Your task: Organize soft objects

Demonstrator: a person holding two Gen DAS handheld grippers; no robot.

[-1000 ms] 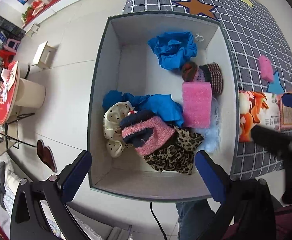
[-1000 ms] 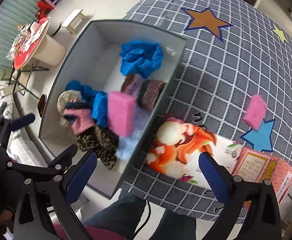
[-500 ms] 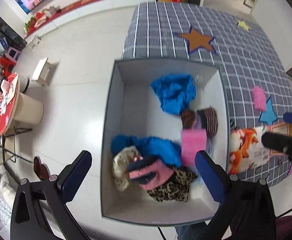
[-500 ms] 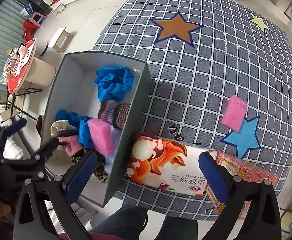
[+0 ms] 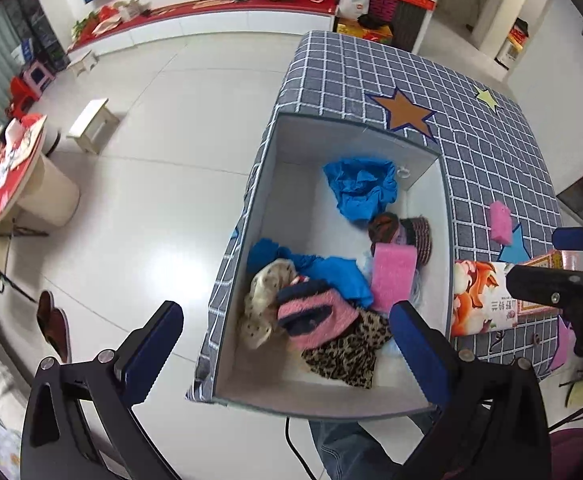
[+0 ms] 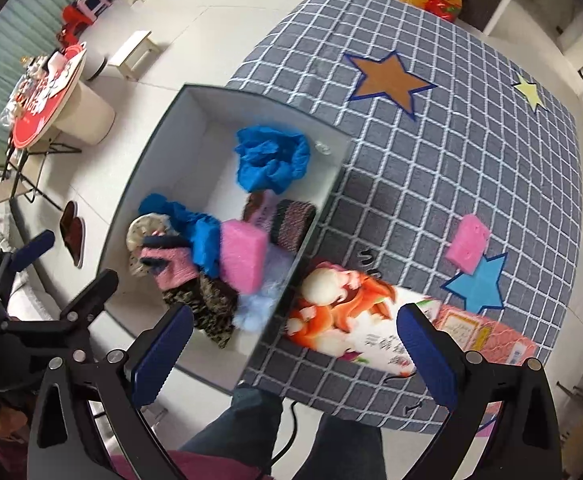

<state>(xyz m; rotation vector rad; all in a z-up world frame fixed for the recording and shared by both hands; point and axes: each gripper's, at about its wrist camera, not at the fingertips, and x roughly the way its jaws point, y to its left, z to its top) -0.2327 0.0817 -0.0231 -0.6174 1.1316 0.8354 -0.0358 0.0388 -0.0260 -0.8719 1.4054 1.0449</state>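
Covering the table at frame right, a grey checked cloth [image 6: 471, 160] carries stars and a pink sponge [image 6: 467, 243], the storage box [image 5: 275, 184] of soft items sits centre above white floor tiles [image 5: 163, 168], both grippers [image 5: 287, 344] [image 6: 291, 348] released.

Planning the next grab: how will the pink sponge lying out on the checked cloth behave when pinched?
The pink sponge looks like porous foam, so it probably squashes and weighs little. Its blocky shape lies flat on the cloth, so rolling seems unlikely.
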